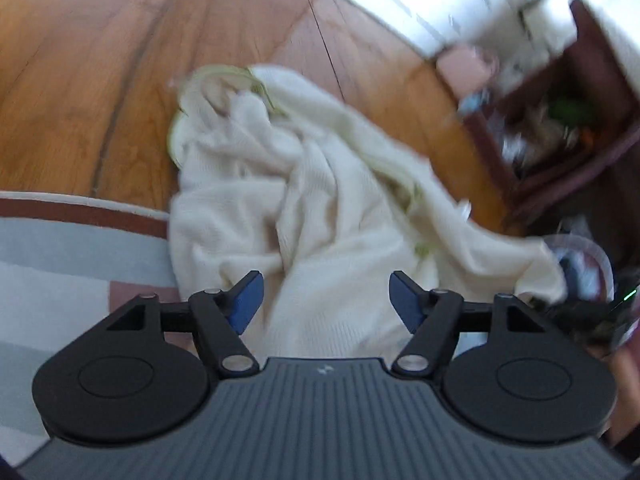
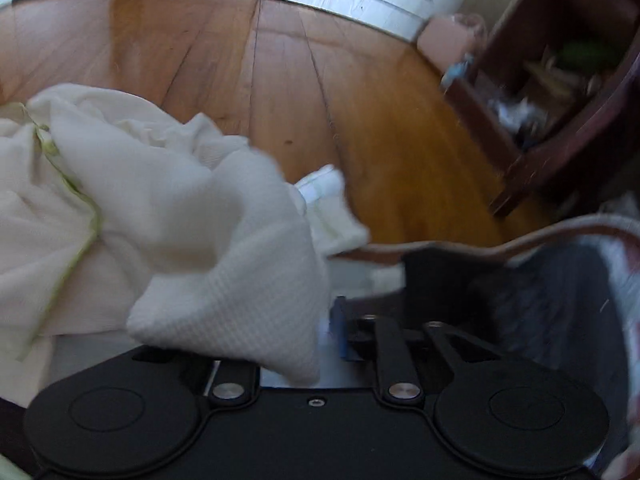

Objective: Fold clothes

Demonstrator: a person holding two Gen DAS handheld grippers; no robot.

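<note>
Your left gripper (image 1: 326, 300) gapes wide over the cream garment (image 1: 320, 184); your right gripper (image 2: 320, 328) pinches its corner. Dark cabinet (image 2: 560, 92) w/ blurred clutter inside.

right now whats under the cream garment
The cream garment lies crumpled partly on the wood floor and partly over the striped rug. Anything beneath its folds is covered. One corner is bunched at the right gripper, hiding its left finger.
</note>
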